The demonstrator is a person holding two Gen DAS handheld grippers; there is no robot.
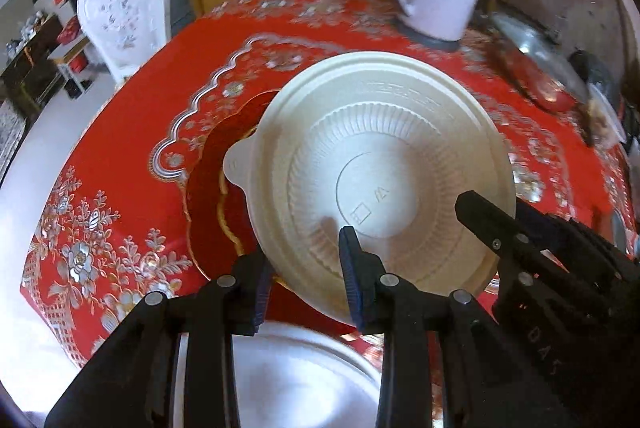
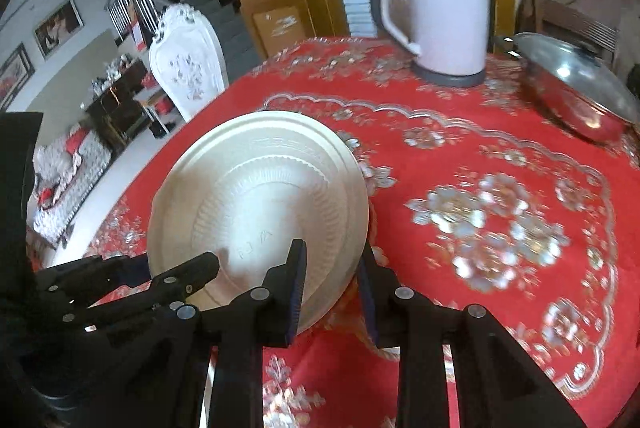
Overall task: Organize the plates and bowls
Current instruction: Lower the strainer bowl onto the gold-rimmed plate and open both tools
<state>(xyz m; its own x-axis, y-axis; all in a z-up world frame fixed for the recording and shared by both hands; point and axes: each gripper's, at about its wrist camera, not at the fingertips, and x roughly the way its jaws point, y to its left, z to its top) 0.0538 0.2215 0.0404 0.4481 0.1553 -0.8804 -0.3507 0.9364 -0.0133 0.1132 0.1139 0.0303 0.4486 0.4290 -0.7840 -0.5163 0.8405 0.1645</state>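
Note:
A cream plastic bowl (image 1: 380, 164) with ribbed walls and a small tab hangs tilted over the red tablecloth (image 1: 132, 132), its inside facing me. My left gripper (image 1: 306, 284) is shut on its near rim, one finger inside and one outside. My right gripper (image 2: 332, 280) is shut on the rim of the same bowl (image 2: 260, 196) further right. Each gripper shows in the other's view, the right gripper (image 1: 492, 212) and the left gripper (image 2: 176, 266). A dark red plate (image 1: 204, 204) with a gold edge lies under the bowl. A white plate (image 1: 288, 368) lies below my left fingers.
A white electric kettle (image 2: 440, 8) stands at the far side of the table. A steel pan with a glass lid (image 2: 580, 96) sits far right. A white ornate chair (image 2: 188, 68) stands beyond the table's left edge. Patterned red cloth (image 2: 480, 220) spreads to the right of the bowl.

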